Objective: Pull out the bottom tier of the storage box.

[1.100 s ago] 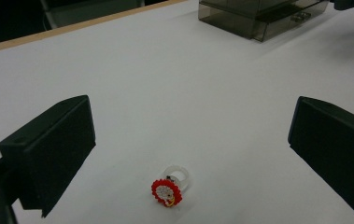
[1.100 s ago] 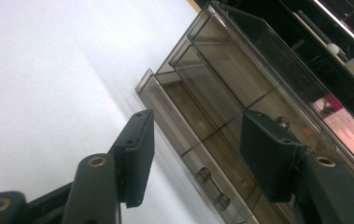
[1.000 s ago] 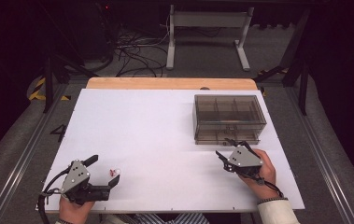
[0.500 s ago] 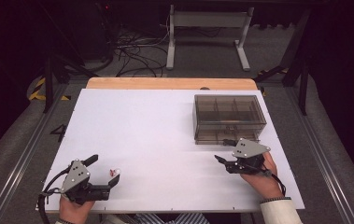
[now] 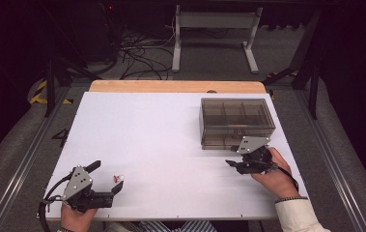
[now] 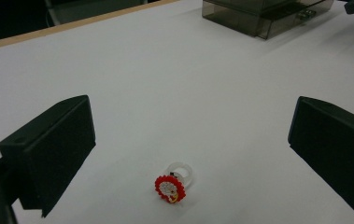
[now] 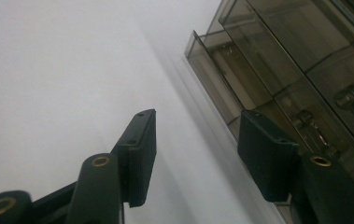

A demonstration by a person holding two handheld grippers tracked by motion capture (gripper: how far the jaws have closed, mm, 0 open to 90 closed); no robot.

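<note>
Resting near the front left corner of the white tabletop [image 5: 171,140], the left gripper [image 5: 107,178] is held low in the person's left hand [image 5: 77,218], its two black jaws spread wide with nothing between them but bare surface and a small ring. That ring, a clear plastic band topped with a round red-edged, white-centred flower ornament [image 6: 173,185], lies flat on the tabletop just ahead of the jaws and closer to the jaw seen on the left of the left gripper view; it touches neither jaw. In the high view the same ring [image 5: 119,178] shows as a tiny pale and red speck just beside the gripper's tips.

Across the tabletop, towards the far right, stands a smoky translucent brown plastic drawer box [image 5: 237,121] with divided compartments visible through its top. Its lower drawer [image 7: 240,100] is pulled out a little from the front, and small metallic pieces can be made out inside, too blurred to identify. The right gripper [image 5: 232,164], held in the person's right hand [image 5: 273,175] with a white sleeve cuff [image 5: 294,215] at the wrist, sits just in front of the box. Its jaws are parted and hold nothing; in the right gripper view one jaw is over the white surface and the other lies against or just before the drawer's front edge, and contact cannot be told.
</note>
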